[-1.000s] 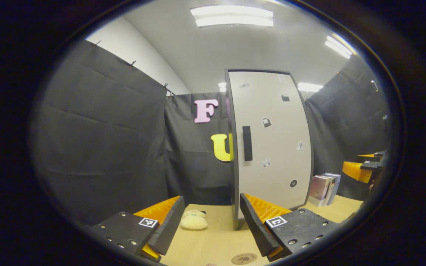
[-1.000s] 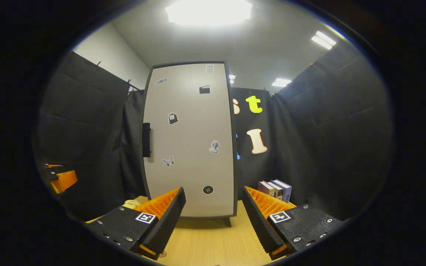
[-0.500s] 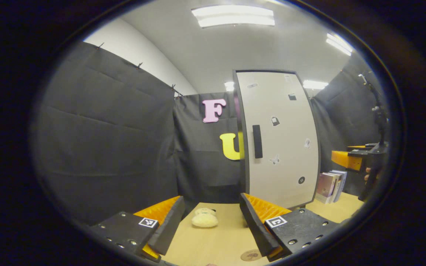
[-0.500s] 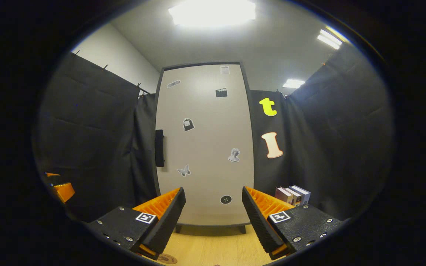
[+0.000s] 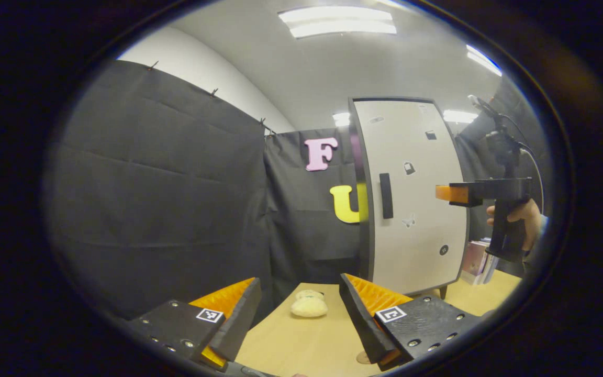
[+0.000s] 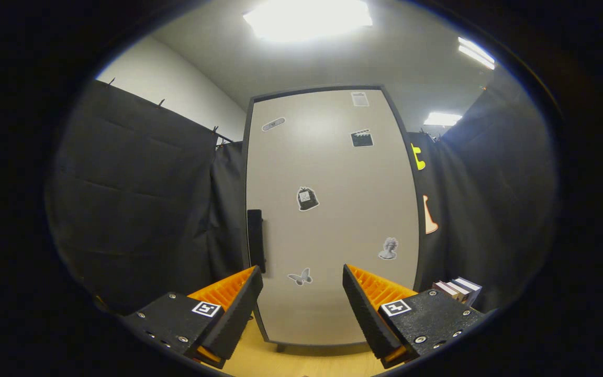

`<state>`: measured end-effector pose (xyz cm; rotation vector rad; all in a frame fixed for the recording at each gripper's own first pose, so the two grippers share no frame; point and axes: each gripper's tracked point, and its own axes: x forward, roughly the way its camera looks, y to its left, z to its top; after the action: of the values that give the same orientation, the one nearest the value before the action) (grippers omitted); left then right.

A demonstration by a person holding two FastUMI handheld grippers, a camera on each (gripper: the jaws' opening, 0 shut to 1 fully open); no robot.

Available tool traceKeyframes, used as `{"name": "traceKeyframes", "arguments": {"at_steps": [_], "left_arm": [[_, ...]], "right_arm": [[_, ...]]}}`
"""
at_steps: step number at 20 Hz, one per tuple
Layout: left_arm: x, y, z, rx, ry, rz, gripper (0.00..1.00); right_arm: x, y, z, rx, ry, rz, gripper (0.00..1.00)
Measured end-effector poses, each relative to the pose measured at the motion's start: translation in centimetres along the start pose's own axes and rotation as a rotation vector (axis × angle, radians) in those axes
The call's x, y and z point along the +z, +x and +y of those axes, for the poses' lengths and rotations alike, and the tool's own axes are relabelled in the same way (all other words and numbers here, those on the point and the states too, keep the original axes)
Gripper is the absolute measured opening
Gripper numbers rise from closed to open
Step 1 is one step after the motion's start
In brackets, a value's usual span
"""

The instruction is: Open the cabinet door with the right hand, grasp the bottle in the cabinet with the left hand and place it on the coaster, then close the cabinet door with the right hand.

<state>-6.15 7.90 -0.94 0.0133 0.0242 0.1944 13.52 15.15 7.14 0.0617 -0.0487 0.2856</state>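
Note:
The tall white cabinet stands on the wooden table, its sticker-covered door closed, so its inside is hidden. A black vertical handle sits at the door's left edge, also seen as the handle in the left gripper view. My right gripper is open, close in front of the door, with the handle just up and left of its left finger. From the left gripper view, that right gripper hovers at handle height, held by a hand. My left gripper is open and empty, low over the table. A round coaster peeks beside its right finger.
A small cream plush toy lies on the table left of the cabinet's foot. Several books stand to the cabinet's right, also visible as books. Black cloth walls close in on all sides.
My right gripper has moved up and closer to the cabinet door, which now looms larger. It has come further into the left gripper view, where the cabinet has shifted right.

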Motion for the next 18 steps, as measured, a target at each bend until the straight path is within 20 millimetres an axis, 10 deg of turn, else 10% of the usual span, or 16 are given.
{"name": "traceKeyframes", "arguments": {"at_steps": [11, 18], "left_arm": [[-1.1, -1.5, 5.4, 0.121, 0.015, 0.028, 0.92], [-1.9, -2.8, 8.6, 0.172, 0.0, 0.049, 0.89]], "right_arm": [[-1.2, 11.0, 7.1, 0.093, -0.022, 0.062, 0.93], [-2.8, 16.8, 7.7, 0.035, -0.058, 0.119, 0.57]]}}
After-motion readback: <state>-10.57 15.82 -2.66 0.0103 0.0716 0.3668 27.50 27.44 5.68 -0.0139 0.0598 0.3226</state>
